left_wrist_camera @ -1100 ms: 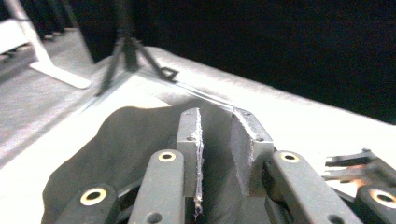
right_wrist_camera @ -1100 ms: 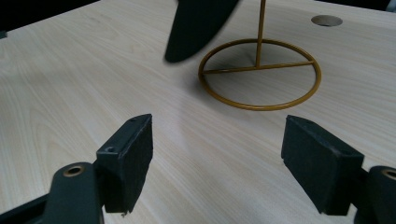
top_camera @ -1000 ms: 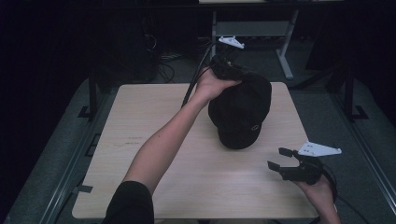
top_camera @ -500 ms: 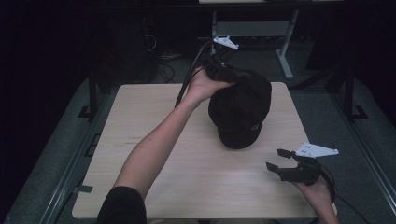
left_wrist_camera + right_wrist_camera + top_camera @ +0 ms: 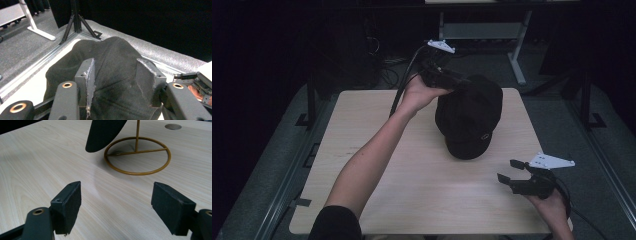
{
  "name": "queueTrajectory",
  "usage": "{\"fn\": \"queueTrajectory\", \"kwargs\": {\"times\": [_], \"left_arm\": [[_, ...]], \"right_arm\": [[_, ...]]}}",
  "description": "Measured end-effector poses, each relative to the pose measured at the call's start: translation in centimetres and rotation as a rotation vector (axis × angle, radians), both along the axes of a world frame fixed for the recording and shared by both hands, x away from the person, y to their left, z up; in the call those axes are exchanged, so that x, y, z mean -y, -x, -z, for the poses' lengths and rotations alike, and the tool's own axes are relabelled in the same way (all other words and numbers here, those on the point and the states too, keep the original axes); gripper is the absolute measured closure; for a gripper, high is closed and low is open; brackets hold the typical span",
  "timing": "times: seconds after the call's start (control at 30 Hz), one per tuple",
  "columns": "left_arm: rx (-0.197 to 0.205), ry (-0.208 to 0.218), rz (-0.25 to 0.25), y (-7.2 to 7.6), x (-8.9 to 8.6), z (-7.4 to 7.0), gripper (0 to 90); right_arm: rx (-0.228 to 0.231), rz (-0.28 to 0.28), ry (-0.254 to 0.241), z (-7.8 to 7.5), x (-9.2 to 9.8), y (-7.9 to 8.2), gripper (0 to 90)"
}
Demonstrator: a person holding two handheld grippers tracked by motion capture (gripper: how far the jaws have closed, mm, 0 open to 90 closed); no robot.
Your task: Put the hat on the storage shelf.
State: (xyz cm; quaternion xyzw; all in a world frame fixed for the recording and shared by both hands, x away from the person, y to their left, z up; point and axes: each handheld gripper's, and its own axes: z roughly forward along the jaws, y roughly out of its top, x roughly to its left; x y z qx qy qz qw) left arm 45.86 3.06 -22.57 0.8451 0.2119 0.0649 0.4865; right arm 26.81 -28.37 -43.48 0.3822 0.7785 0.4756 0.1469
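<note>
Upper centre of the high view, your left gripper (image 5: 451,79) sits at the back edge of the black cap (image 5: 469,116), your left hand (image 5: 419,92) wrapped around it. In the left gripper view its jaws have just been opening; the cap's crown (image 5: 110,75) fills the gap between the two pads (image 5: 88,75), and you cannot tell for certain whether the pads press on the cloth or merely flank it.

The cap stands in the upper right part of the wooden table (image 5: 377,150), brim toward you. In the right gripper view the brim (image 5: 103,133) hangs above a gold wire stand (image 5: 137,155) whose ring base rests on the tabletop, so the cap is perched on that stand rather than lying flat.

Lower right of the high view, your right gripper (image 5: 508,171) hovers near the table's front corner, well apart from the cap. Its jaws are spread wide with nothing but bare wood (image 5: 50,157) between them.
</note>
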Motion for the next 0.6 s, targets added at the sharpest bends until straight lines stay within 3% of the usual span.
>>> {"fn": "queueTrajectory", "kwargs": {"times": [0.27,0.6], "left_arm": [[-0.020,0.021,-0.021,0.0,-1.0,0.2,46.2],[-0.012,0.014,-0.037,0.5,-1.8,0.2,42.9]], "right_arm": [[0.010,0.003,-0.002,0.1,-0.2,0.0,23.6],[0.014,0.011,-0.011,0.0,-0.2,0.1,22.9]]}}
